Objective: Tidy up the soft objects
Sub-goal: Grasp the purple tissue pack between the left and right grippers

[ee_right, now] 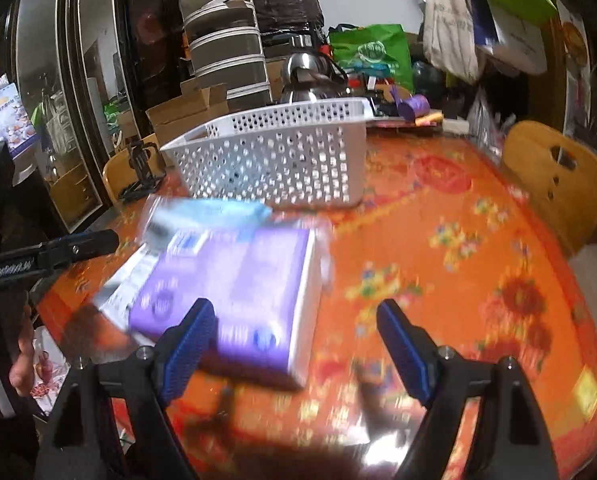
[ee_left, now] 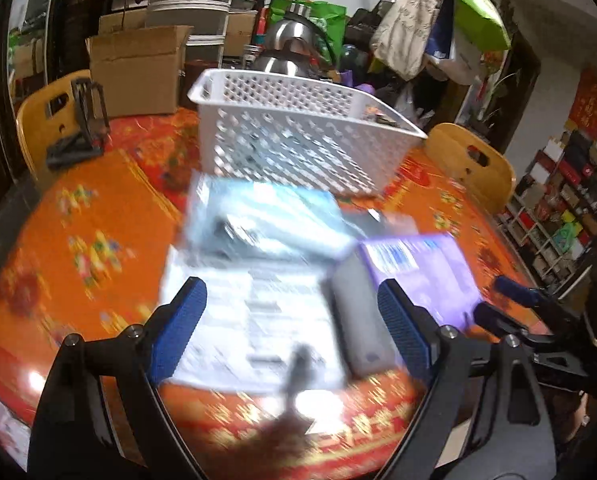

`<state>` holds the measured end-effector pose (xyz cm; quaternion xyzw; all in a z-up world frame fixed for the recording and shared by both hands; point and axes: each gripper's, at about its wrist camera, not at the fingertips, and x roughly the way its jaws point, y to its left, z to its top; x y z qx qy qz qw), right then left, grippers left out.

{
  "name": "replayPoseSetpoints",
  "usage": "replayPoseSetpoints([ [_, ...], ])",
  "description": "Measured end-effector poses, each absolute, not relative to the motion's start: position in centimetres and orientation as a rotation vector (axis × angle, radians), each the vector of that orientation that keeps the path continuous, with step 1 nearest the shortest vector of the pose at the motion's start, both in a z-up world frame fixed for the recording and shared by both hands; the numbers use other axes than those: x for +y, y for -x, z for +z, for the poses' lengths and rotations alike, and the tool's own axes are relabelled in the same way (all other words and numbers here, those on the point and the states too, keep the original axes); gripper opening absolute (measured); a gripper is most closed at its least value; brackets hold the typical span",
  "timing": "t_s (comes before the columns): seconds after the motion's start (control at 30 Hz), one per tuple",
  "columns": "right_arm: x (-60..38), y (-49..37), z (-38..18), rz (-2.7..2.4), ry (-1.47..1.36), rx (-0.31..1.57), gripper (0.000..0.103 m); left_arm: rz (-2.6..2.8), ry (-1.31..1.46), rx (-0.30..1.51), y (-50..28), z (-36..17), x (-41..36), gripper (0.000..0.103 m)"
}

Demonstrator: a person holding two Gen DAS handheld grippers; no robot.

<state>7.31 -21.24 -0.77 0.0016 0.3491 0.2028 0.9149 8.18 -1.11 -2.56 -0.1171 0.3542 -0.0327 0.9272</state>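
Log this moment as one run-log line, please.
stage: approach | left gripper: open, empty, over white packet | right gripper: open, empty, by purple pack | white basket: behind the packs | table

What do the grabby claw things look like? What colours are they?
Each gripper is a black plastic frame with two fingers, small silver bolts at the joints, and bumpy blue pads inside the fingers. The left gripper and right gripper match. White lettering, too blurred to read, runs along the left gripper's side in the right wrist view.
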Motion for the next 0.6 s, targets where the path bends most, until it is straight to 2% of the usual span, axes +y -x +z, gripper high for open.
replayPoseSetpoints([
  [0.17, -21.8, -5.7, -1.8, 0.465, 0.001, 0.713, 0.083, -0.105, 0.182, 0.736, -6.2, -5.1, -4.3, 0.086],
  [0.47, -20.0, -6.1, -3.4, 0.544, 0.059, 0.699, 0.083, -0.182, 0.089, 0.695, -5.8, -6.0, -7.2, 0.086],
  [0.53, -19.8, -6.2, -3.6, 0.563, 0.057, 0.695, 0.083, -0.197, 0.099, 0.685, -5.7, -6.0, -7.2, 0.084],
  [0.6, -19.7, -6.2, -3.7, 0.572, 0.062, 0.688, 0.081, -0.219, 0.099, 0.683, -5.8, -6.0, -7.2, 0.074],
])
